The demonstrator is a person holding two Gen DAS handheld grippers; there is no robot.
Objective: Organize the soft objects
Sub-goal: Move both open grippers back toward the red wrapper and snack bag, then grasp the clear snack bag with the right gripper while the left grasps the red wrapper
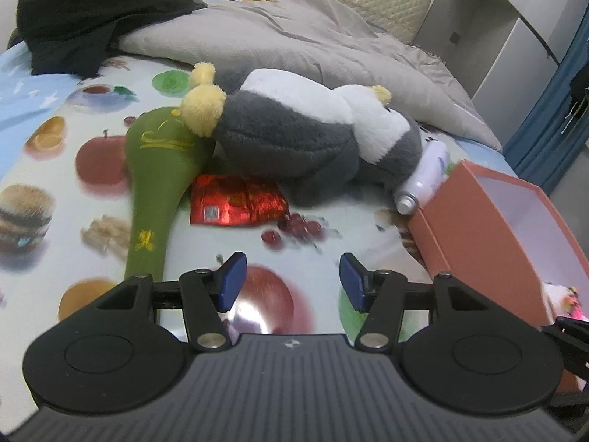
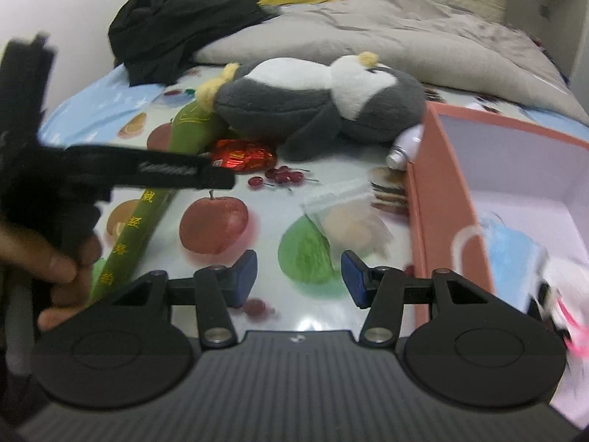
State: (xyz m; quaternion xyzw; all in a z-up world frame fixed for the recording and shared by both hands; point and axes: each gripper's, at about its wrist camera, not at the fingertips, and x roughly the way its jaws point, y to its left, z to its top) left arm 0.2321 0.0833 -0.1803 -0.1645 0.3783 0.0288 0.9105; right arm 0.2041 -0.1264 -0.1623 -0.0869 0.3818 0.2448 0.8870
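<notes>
1. Both your tools are open and empty: the left tool [image 1: 291,281] and the right tool [image 2: 298,278] hover over the bed [image 1: 55,191].
2. The step looks like picking the next soft thing.
3. The plush penguin [image 1: 294,129] lies ahead of the left tool; the box [image 2: 441,199] sits right of the right tool.
4. Next, reach forward and close on its body.

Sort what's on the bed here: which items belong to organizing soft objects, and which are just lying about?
Belongs to the job:
- grey and white plush toy
- green plush stick
- pink box, with a blue face mask already inside
- both grippers, left and right, fingers open and empty

Lying about:
- red snack packet
- white spray can
- clear zip bag
- black clothing
- grey duvet
</notes>
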